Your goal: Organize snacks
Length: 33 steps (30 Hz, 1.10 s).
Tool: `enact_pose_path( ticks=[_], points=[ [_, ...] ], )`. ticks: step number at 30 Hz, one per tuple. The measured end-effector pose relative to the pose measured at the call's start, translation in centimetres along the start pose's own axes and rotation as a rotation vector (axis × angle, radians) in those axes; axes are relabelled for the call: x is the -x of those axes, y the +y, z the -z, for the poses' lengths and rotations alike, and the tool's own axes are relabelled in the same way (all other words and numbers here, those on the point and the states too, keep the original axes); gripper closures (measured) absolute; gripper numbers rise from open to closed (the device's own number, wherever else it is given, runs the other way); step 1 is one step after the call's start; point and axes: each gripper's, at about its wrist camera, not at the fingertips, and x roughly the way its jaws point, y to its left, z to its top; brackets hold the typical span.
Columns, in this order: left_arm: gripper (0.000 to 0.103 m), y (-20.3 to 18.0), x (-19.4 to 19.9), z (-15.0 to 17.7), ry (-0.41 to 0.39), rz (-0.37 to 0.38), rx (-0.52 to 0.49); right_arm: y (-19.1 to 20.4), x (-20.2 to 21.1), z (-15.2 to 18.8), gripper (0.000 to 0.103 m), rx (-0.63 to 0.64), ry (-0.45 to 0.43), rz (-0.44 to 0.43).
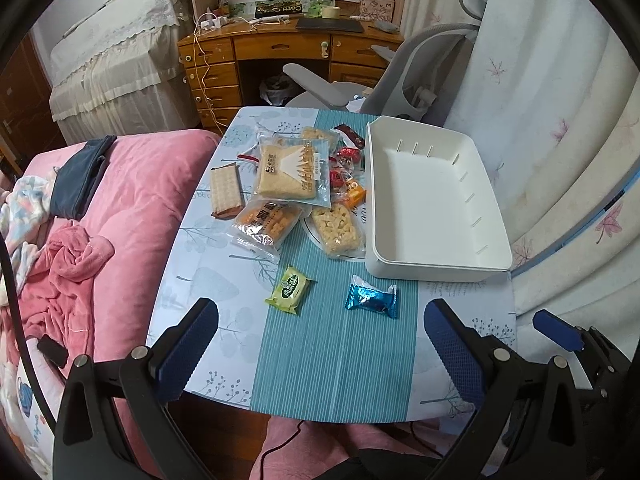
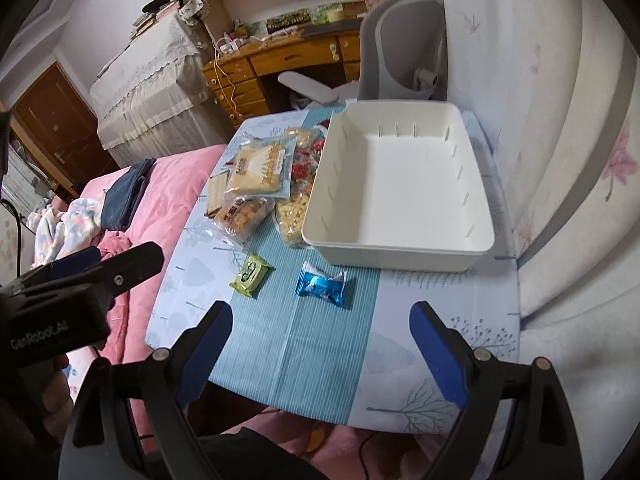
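Note:
A white bin (image 1: 428, 200) (image 2: 396, 188) stands empty at the right of the small table (image 1: 200, 280) (image 2: 440, 340). A pile of snack packs (image 1: 292, 184) (image 2: 260, 176) lies left of it. A green snack pack (image 1: 289, 289) (image 2: 251, 274) and a blue snack pack (image 1: 373, 297) (image 2: 322, 289) lie apart nearer me. My left gripper (image 1: 320, 320) is open and empty above the table's near edge. My right gripper (image 2: 320, 320) is open and empty, just short of the blue pack. The left gripper shows at the left of the right wrist view (image 2: 100, 268).
A pink bed (image 1: 100, 220) with clothes borders the table's left. A grey office chair (image 1: 400, 68) and a wooden desk (image 1: 248, 52) stand behind the table. A floral curtain (image 1: 560, 140) hangs at the right.

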Motion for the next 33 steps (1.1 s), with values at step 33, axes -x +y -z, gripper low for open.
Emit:
enact_pose_path(
  ticks=[33],
  points=[
    [0.011,5.1,-20.5,-2.8,0.454,0.079,-0.107,-4.3,-17.5,-1.7,0.012,-0.673,0.496,-0.050]
  ],
)
